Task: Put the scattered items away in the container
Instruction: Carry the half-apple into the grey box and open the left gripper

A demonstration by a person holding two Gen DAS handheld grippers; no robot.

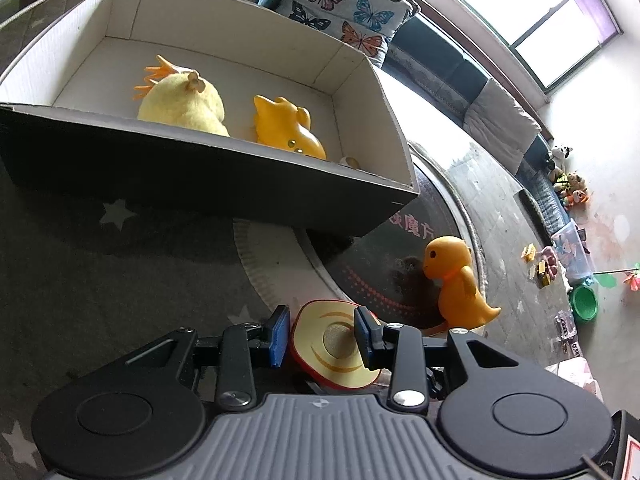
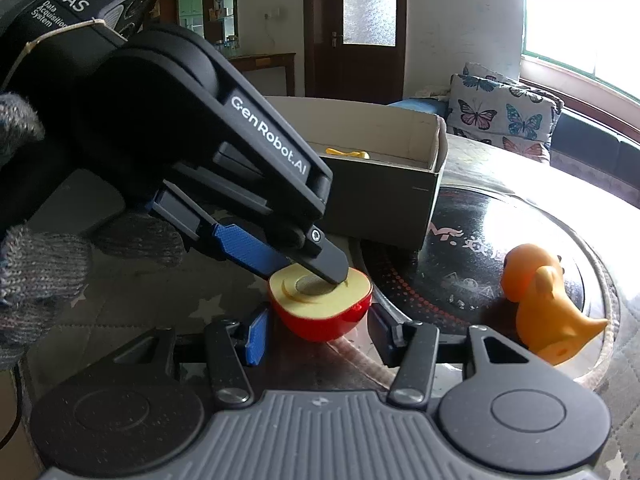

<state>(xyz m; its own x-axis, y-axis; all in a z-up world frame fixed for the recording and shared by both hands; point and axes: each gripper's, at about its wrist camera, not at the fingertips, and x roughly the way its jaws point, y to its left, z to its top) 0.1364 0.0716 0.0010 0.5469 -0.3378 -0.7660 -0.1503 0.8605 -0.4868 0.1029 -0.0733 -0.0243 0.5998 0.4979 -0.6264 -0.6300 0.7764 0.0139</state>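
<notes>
A toy half apple (image 1: pixel 320 346) (image 2: pixel 316 300), red skin and cream cut face, lies tilted at the edge of a black disc. My left gripper (image 1: pixel 322 336) (image 2: pixel 306 276) reaches down from the upper left and is shut on it, one finger on the cut face and the blue pad against the skin. My right gripper (image 2: pixel 320 332) stands open around the same apple, its pads just clear of both sides. The cardboard box (image 1: pixel 200 184) (image 2: pixel 380 208) behind holds a yellow plush chick (image 1: pixel 180 104) and an orange toy (image 1: pixel 288 128). An orange dinosaur toy (image 1: pixel 456 284) (image 2: pixel 548 312) stands on the disc to the right.
The black round disc (image 1: pixel 380 276) (image 2: pixel 460 264) lies on a grey star-patterned cloth (image 1: pixel 120 260). A gloved hand (image 2: pixel 36 248) holds the left gripper. A butterfly cushion (image 1: pixel 344 0) (image 2: pixel 504 116) sits behind the box. Toys and a green bowl (image 1: pixel 584 302) lie on the floor.
</notes>
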